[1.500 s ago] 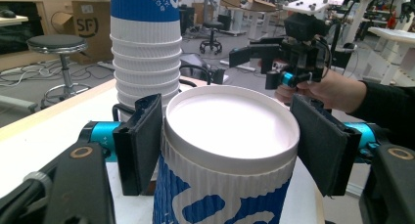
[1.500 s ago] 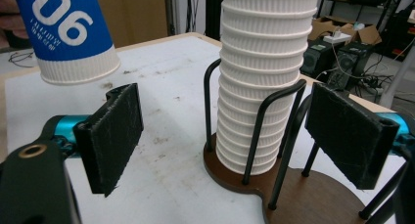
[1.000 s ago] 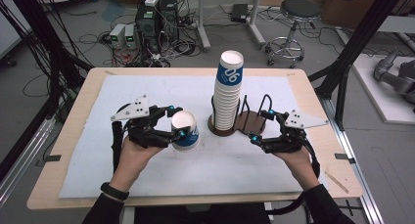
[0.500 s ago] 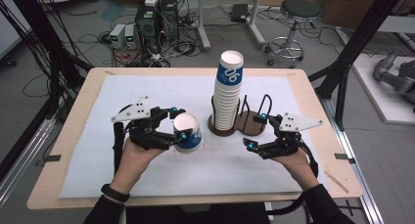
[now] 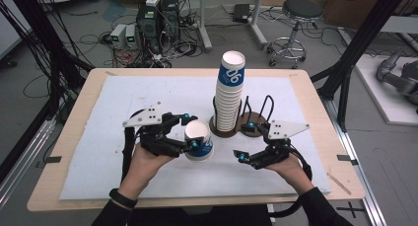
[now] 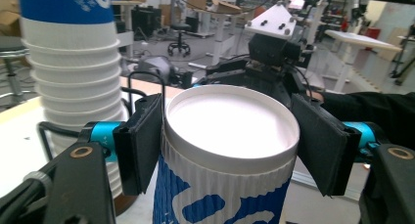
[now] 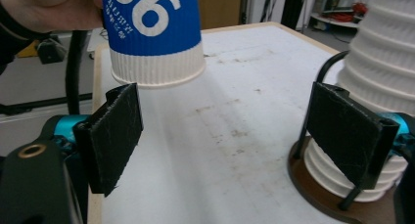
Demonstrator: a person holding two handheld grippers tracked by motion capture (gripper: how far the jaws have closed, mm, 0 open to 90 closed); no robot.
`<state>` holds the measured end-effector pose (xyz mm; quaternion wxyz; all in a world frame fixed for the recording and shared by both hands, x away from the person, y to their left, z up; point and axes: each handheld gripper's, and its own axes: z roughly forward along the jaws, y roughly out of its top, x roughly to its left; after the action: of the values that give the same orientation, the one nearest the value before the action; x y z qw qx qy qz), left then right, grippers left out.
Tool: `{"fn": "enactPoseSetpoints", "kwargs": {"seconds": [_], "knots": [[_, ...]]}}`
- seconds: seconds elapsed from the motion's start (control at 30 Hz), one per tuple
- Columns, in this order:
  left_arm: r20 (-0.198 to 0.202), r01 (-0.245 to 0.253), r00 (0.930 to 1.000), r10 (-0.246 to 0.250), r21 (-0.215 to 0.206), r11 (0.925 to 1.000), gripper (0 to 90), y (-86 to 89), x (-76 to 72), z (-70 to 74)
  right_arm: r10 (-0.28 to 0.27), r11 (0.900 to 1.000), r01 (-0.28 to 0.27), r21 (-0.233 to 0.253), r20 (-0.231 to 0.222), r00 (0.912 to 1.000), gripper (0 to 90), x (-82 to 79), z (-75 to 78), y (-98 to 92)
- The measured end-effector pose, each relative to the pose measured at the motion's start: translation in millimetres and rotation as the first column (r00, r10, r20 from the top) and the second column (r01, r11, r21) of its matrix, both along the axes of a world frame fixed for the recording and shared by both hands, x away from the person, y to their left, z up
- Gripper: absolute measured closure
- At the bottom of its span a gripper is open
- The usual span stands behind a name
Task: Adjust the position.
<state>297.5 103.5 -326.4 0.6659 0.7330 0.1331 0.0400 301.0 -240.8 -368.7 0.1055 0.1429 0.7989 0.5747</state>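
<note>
The left claw is clamped on a blue-and-white paper cup just left of the frame's centre in the high view; in the left gripper view both black pads press the cup's ribbed wall just under its rim, one on each side. The cup is tilted, its mouth turned toward the person, and in the right gripper view its base hangs clear above the white mat — bare mat lies below it.

The right claw stands apart, holding nothing, just right of centre with open mat between its jaws. Close behind it, at centre frame, a tall stack of cups rises from a dark round holder with wire loops. The tabletop's wooden border frames the mat; the mat's left half is open.
</note>
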Motion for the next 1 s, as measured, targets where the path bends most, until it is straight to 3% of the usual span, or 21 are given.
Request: {"fn": "enactPoseSetpoints", "kwargs": {"seconds": [0.47, 1.0], "knots": [[-0.007, 0.04, 0.9992, -0.039, 0.019, 0.999, 30.6, -19.4, -1.3, -11.8, 0.1, 0.995, -0.101, -0.016, -0.04, 0.9942, 14.4, -6.1, -9.2, 21.8], [0.006, 0.076, 0.9971, -0.076, 0.008, 0.9971, 30.7, -38.3, -6.4, -17.4, 0.152, 0.988, -0.154, -0.024, -0.083, 0.9849, 14.4, -10.1, -16.7, 43.4]]}}
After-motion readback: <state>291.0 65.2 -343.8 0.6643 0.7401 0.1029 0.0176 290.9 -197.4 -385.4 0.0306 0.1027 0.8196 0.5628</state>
